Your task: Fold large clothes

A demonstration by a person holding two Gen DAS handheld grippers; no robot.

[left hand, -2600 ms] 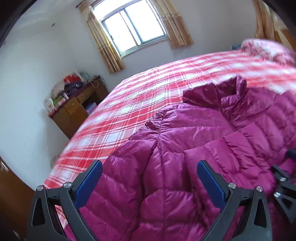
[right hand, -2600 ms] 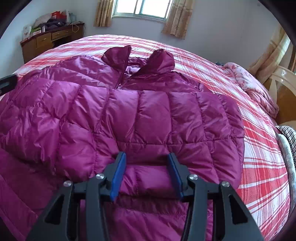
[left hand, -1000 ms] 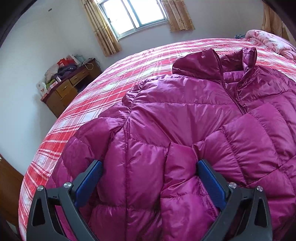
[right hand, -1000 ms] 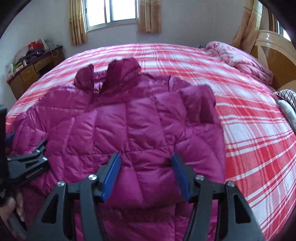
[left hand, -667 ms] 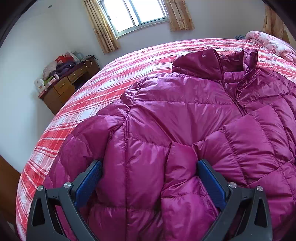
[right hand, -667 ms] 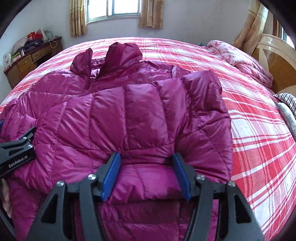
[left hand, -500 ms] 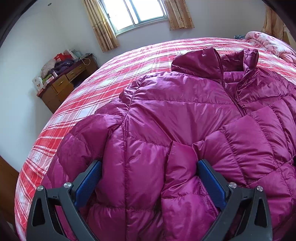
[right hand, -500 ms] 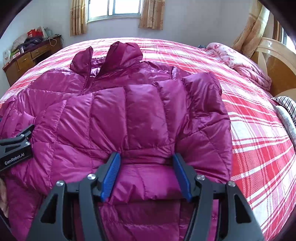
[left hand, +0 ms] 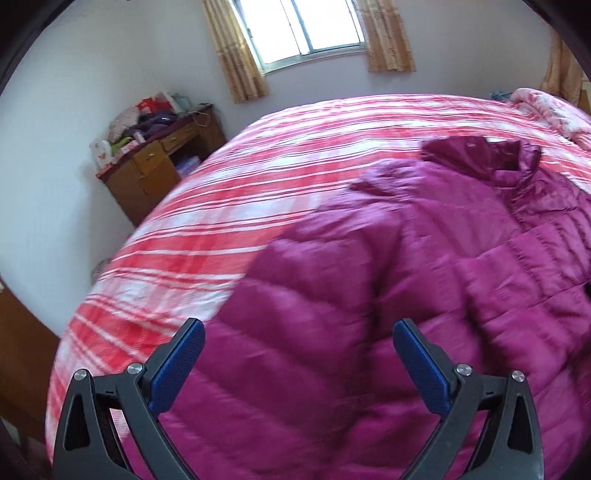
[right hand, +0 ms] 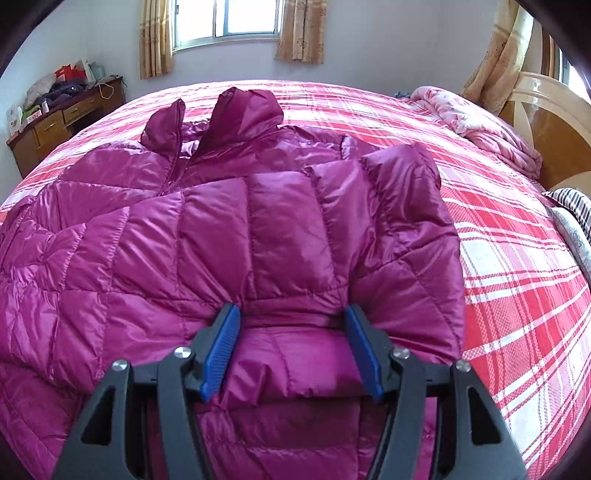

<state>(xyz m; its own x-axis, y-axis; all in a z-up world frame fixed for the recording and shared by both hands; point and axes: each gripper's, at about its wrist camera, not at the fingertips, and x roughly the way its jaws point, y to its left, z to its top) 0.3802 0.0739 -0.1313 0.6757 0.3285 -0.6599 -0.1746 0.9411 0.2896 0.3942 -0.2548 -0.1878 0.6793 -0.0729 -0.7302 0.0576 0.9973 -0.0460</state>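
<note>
Jacket (right hand: pixel 229 229) of shiny magenta quilted down lies flat on the red plaid bed (right hand: pixel 517 280), its right sleeve folded over the chest (collar standing in 2 flaps). Its long axis runs from the hem near the cameras to the collar, toward the window. The left gripper (left hand: pixel 299 354) hangs released above it; the right gripper (right hand: pixel 291 343) is spread, pads beside a fabric fold, not pressing.

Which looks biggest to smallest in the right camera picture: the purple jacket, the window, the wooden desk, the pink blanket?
1. Purple jacket, easily the biggest, though it is also nearest.
2. Pink blanket.
3. Wooden desk and window look about alike; the window is cut off, so unsure.
</note>
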